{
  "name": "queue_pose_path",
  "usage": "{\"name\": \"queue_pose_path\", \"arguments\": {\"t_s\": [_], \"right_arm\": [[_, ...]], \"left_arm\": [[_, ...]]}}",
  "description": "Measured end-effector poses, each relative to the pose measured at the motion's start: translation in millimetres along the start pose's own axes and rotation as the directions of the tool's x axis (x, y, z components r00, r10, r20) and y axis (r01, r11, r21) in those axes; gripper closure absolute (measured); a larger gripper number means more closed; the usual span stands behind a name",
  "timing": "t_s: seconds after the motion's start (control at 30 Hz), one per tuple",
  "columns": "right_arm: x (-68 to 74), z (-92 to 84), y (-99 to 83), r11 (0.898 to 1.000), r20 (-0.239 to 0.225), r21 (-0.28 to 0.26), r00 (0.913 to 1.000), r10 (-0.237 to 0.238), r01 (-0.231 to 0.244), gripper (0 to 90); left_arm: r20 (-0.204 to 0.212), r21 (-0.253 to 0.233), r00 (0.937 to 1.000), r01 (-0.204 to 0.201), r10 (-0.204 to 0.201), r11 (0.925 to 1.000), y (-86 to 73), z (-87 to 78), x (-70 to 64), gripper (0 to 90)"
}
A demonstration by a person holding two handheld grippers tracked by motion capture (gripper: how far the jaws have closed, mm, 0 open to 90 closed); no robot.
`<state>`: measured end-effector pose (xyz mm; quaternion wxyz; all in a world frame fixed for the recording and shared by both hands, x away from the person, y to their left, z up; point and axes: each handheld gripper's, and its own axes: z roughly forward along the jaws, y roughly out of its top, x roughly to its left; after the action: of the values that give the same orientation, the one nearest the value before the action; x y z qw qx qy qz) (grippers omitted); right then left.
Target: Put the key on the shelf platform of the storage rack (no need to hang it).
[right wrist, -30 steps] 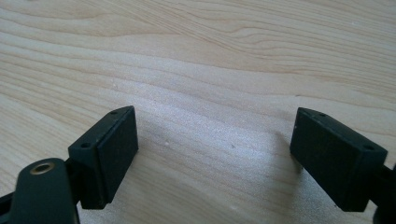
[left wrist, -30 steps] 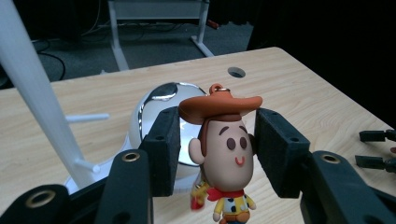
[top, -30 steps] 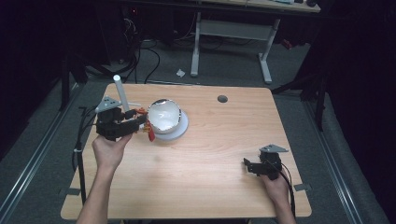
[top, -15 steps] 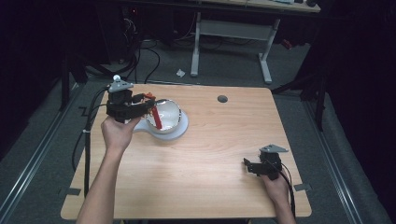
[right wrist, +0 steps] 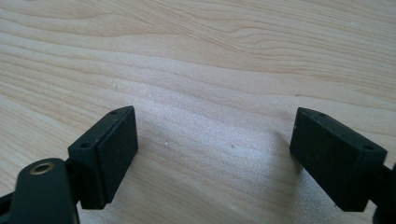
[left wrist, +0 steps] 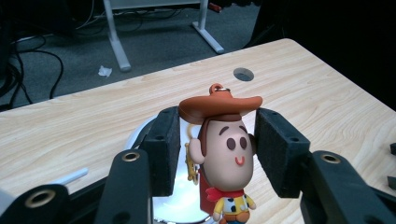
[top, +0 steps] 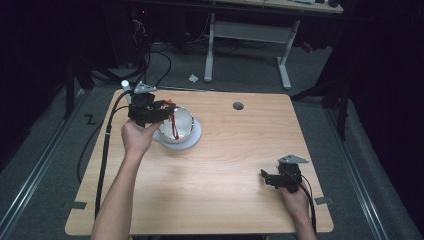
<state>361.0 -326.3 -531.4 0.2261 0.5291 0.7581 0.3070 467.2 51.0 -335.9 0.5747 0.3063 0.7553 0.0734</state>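
Just one cowboy figure (left wrist: 225,158) here, a little keychain guy with a brown hat, big tan head, red bandana and no readable writing, clamped in the left tongs (left wrist: 212,147) right above the one shiny bowl (top: 176,124) on its white plate (top: 195,137). Right tongs (right wrist: 212,154) sit wide open with nothing in them, low over the bare wooden counter (top: 225,165).

i count one cowboy figure (left wrist: 224,154), one shiny bowl (top: 178,124) and one pale plate (top: 196,138) under it. one table (top: 220,200) with one round hole (top: 238,106) in it. two grippers of mine: one left gripper (top: 165,111), one right gripper (top: 265,177).
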Motion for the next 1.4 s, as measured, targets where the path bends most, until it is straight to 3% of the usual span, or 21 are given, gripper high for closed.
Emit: {"name": "queue_pose_path", "arguments": {"t_s": [0.53, 0.63, 0.9, 1.33, 1.4], "right_arm": [[0.0, 0.0, 0.0, 1.0, 0.0, 0.0, 1.0, 0.0, 0.0, 15.0], [0.0, 0.0, 0.0, 1.0, 0.0, 0.0, 1.0, 0.0, 0.0, 15.1], [0.0, 0.1, 0.1, 1.0, 0.0, 0.0, 1.0, 0.0, 0.0, 15.1], [0.0, 0.1, 0.1, 1.0, 0.0, 0.0, 1.0, 0.0, 0.0, 15.1], [0.0, 0.1, 0.0, 1.0, 0.0, 0.0, 1.0, 0.0, 0.0, 15.1]], "left_arm": [[-0.081, 0.029, 0.9962, -0.032, 0.034, 0.9991, -24.5, 33.1, 17.9, 52.2], [-0.087, 0.032, 0.9959, -0.022, 0.025, 0.9992, -28.0, 37.8, 22.9, 52.2], [-0.108, 0.039, 0.9928, -0.049, 0.053, 0.998, -40.0, 49.1, 33.7, 52.1], [-0.172, 0.035, 0.984, -0.04, 0.046, 0.9986, -49.6, 69.5, 52.4, 51.9], [-0.198, 0.031, 0.9786, -0.05, 0.055, 0.9983, -52.4, 74.5, 58.0, 51.7]]}}
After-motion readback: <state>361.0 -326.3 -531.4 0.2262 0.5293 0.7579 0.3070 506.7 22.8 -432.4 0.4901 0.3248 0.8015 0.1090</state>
